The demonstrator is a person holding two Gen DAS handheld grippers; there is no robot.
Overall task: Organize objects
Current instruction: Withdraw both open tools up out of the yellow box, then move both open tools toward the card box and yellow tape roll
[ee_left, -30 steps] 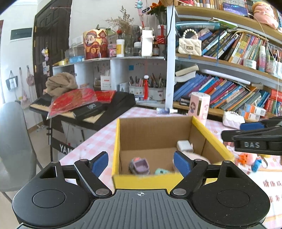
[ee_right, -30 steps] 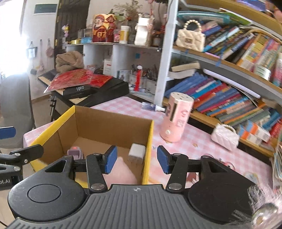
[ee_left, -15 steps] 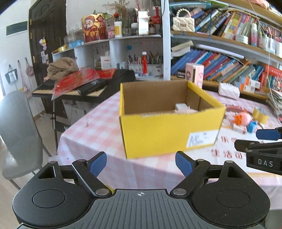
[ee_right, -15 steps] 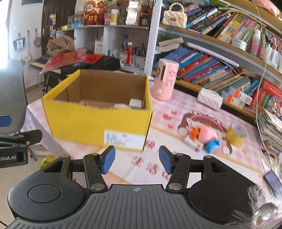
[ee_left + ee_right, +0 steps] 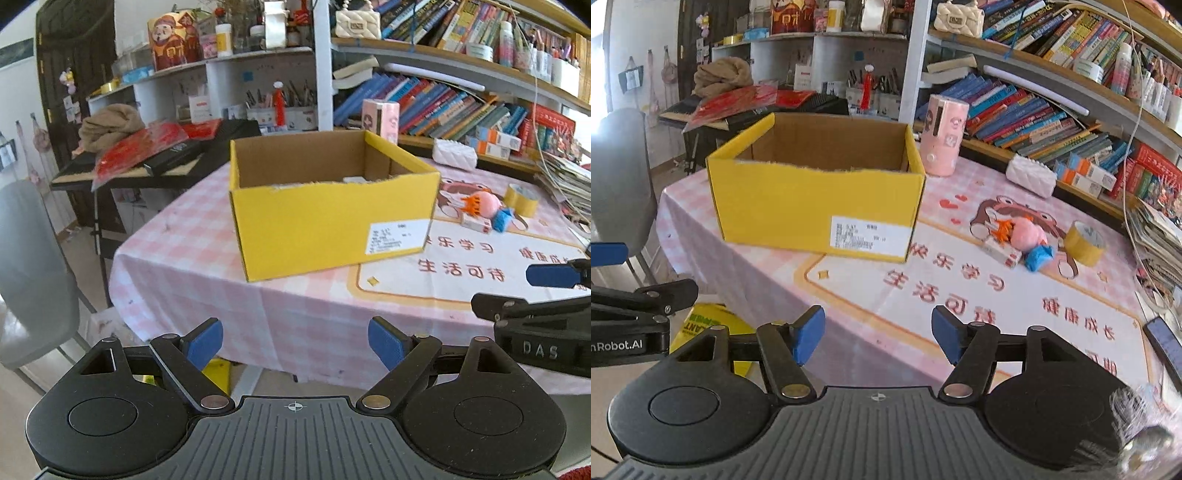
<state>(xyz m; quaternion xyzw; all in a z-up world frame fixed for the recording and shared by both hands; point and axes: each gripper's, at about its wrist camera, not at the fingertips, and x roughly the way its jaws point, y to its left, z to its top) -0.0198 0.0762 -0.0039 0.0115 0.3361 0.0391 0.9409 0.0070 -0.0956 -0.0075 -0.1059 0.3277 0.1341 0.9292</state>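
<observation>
My right gripper, empty with jaws opening, sits nearer the loose toy pile, ahead and to its right. My left gripper, wide and empty, faces the yellow box.

Left claw: black ribbed body, round side discs, blue pads, brass pivot screws. Right claw: identical; side arm lettered "DAS".

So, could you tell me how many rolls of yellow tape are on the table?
1: the yellow tape roll lies on the table, right of the pink toy. Others may be hidden inside the yellow box.
</observation>
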